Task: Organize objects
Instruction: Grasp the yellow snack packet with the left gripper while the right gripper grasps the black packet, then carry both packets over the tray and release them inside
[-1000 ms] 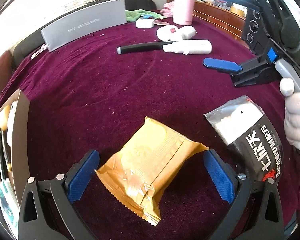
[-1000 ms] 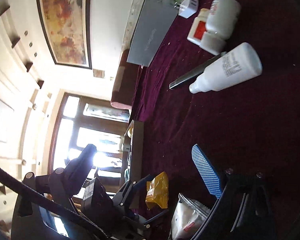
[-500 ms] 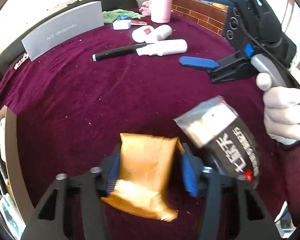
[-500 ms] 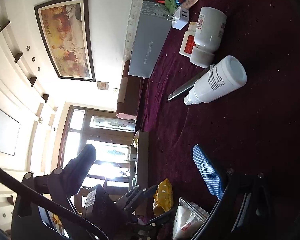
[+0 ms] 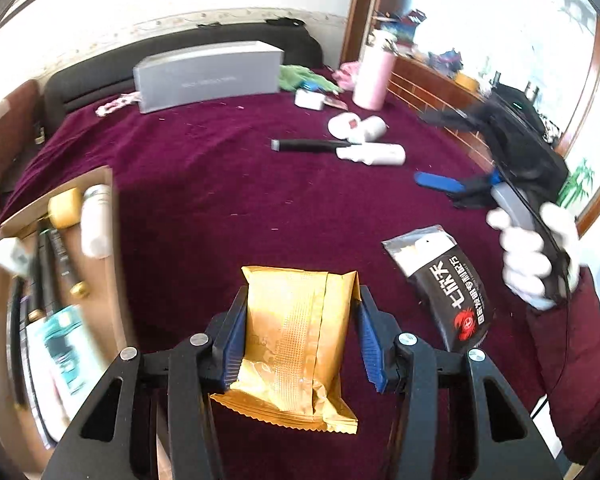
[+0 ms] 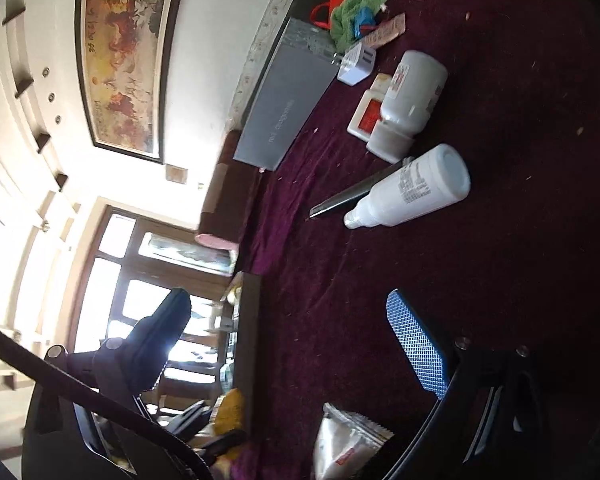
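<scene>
My left gripper [image 5: 302, 300] is shut on a golden snack packet [image 5: 296, 340] and holds it above the maroon cloth [image 5: 228, 184]; both blue pads press its sides. The packet [image 6: 230, 412] also shows small in the right wrist view. A black and silver packet [image 5: 448, 280] lies on the cloth to the right, just below my right gripper [image 6: 292, 320]. That gripper [image 5: 420, 147], held by a white-gloved hand [image 5: 532, 256], is open with nothing between its fingers. The black and silver packet's top [image 6: 348, 440] sits near its blue pad [image 6: 416, 344].
A wooden tray [image 5: 108, 240] at the left holds bottles, tubes and a yellow-capped item. Further back lie a white spray bottle [image 5: 374, 155], a black tube [image 5: 308, 145], a white pill bottle [image 5: 370, 128], a charger [image 5: 310, 99], a grey box [image 5: 208, 76] and a pink flask [image 5: 374, 80].
My left gripper closed on the golden packet and lifted it off the cloth, swinging left so the wooden tray came into view. The right gripper stayed open and barely shifted.
</scene>
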Demonstrator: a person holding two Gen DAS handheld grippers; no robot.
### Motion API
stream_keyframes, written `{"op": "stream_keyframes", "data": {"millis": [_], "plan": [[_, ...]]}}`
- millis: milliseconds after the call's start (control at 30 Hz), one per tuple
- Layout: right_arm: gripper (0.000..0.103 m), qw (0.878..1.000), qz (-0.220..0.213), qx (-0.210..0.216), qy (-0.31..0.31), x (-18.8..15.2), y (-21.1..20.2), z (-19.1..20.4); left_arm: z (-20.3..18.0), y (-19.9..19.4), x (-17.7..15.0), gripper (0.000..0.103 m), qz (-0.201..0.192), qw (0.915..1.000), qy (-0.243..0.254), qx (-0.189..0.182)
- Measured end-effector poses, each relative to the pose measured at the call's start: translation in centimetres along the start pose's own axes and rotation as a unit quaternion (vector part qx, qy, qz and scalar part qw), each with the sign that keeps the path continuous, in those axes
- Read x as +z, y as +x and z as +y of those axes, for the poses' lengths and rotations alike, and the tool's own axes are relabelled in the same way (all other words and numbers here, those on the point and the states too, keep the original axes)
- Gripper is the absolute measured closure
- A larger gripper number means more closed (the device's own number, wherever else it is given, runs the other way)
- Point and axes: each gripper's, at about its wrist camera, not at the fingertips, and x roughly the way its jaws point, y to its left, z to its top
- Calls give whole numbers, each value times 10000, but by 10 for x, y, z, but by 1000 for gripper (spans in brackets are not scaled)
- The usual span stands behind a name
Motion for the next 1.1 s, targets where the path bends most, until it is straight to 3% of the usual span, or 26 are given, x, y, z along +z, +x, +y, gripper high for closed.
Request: {"op": "stream_keyframes", "data": {"millis": [167, 300, 433, 633, 833, 967, 1033, 1100], "plan": [[4, 9938, -159, -993, -482, -41, -25, 35, 18, -11, -7, 60, -182, 9996, -207, -111], [4, 9763, -46, -2001, -820, -81, -30, 46, 23, -9, -17, 60, -165, 9989, -357, -273], [4, 9494, 106, -2856, -1301, -111, -18, 57, 26, -13, -26, 60, -154, 9985, -417, -327], [4, 8904, 445, -3898, -2309, -148, 30, 82, 34, -18, -29, 60, -183, 9987, -460, -99], [8, 8589, 412, -4384, -2617, -161, 51, 81, 38, -21, -35, 60, -244, 9987, -409, 190], [13, 8552, 419, -4517, -2507, -162, 52, 78, 43, -21, -38, 60, -236, 9983, -456, 277], [23, 8560, 461, -4522, -2463, -162, 52, 76, 44, -22, -39, 60, -244, 9981, -444, 361], [42, 8509, 451, -4607, -2484, -163, 53, 75, 46, -23, -40, 59, -246, 9979, -456, 392]]}}
